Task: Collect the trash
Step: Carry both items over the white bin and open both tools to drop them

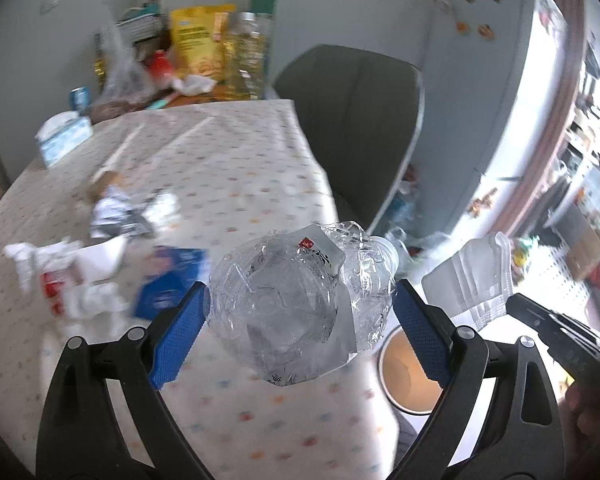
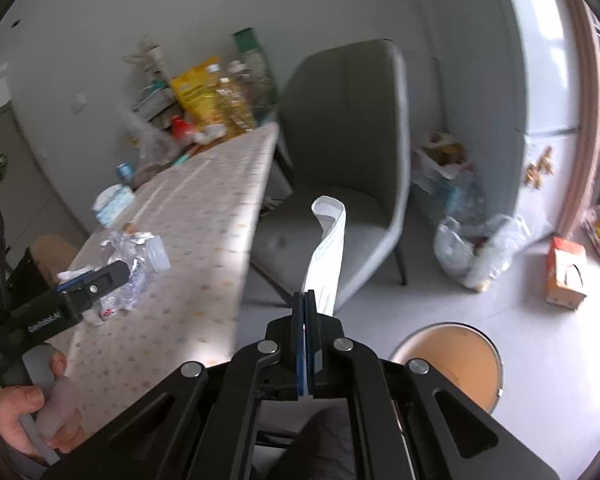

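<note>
My left gripper is shut on a crushed clear plastic bottle and holds it above the table's right edge. It also shows in the right wrist view. My right gripper is shut on a white face mask, which hangs out past the fingertips; the mask shows in the left wrist view too. A round bin with a tan inside stands on the floor below, also seen in the left wrist view. More trash lies on the table: crumpled foil, white wrappers, a blue packet.
The table has a dotted cloth; a tissue box, bottles and food bags stand at its far end. A grey chair stands beside it. Plastic bags and a carton lie on the floor near the fridge.
</note>
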A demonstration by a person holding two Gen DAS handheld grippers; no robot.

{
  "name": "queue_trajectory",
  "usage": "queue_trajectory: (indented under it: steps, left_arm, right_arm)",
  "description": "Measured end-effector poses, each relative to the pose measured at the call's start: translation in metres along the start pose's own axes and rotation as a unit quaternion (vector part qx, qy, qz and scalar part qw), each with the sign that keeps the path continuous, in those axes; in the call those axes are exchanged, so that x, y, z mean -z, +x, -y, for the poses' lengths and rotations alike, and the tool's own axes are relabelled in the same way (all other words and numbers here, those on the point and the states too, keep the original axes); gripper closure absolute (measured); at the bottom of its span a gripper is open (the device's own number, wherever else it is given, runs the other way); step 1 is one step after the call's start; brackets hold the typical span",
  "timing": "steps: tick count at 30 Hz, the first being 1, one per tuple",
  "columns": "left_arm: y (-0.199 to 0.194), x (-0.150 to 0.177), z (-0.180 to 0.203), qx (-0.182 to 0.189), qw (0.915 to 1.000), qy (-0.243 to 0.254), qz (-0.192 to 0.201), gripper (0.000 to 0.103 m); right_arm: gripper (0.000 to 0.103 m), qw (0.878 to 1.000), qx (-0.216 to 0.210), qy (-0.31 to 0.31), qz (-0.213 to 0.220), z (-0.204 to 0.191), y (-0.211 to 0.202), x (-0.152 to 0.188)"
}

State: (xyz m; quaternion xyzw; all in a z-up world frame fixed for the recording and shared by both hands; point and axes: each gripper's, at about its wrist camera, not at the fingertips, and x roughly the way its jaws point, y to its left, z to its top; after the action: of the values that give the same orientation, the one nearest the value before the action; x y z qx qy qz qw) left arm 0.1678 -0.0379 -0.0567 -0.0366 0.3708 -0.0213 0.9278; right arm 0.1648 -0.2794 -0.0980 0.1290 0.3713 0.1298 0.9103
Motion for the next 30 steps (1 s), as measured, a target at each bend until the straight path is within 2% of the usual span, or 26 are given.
queue_trajectory:
  steps: [12,16,19,20,21,22,23,30]
  left_arm:
    - [0.053,-0.005,0.085,0.025,0.9972,0.058,-0.040,0.012]
    - [0.067,-0.002,0.110,0.032,0.9952,0.076,-0.053,0.012]
    - [0.079,0.002,0.125,0.034,0.9934,0.087,-0.066,0.012]
    - [0.082,0.004,0.128,0.034,0.9929,0.090,-0.069,0.012]
    - [0.086,0.006,0.133,0.034,0.9922,0.095,-0.073,0.012]
    - [0.088,0.007,0.137,0.034,0.9917,0.097,-0.076,0.012]
    - [0.092,0.007,0.140,0.034,0.9911,0.100,-0.080,0.012]
    - [0.107,0.018,0.173,0.045,0.9859,0.127,-0.099,0.012]
  right_arm:
    - [0.101,0.994,0.065,0.079,-0.031,0.105,0.022,0.031]
    - [0.101,0.991,0.074,0.102,-0.045,0.135,0.038,0.045]
    - [0.097,0.988,0.063,0.125,-0.070,0.157,0.059,0.058]
    - [0.087,0.986,0.063,0.131,-0.079,0.163,0.065,0.062]
    - [0.055,0.984,0.065,0.140,-0.086,0.170,0.071,0.067]
    - [0.041,0.982,0.070,0.151,-0.086,0.178,0.073,0.072]
    - [0.036,0.981,0.075,0.159,-0.081,0.183,0.073,0.076]
    - [0.040,0.976,0.105,0.178,-0.075,0.212,0.051,0.089]
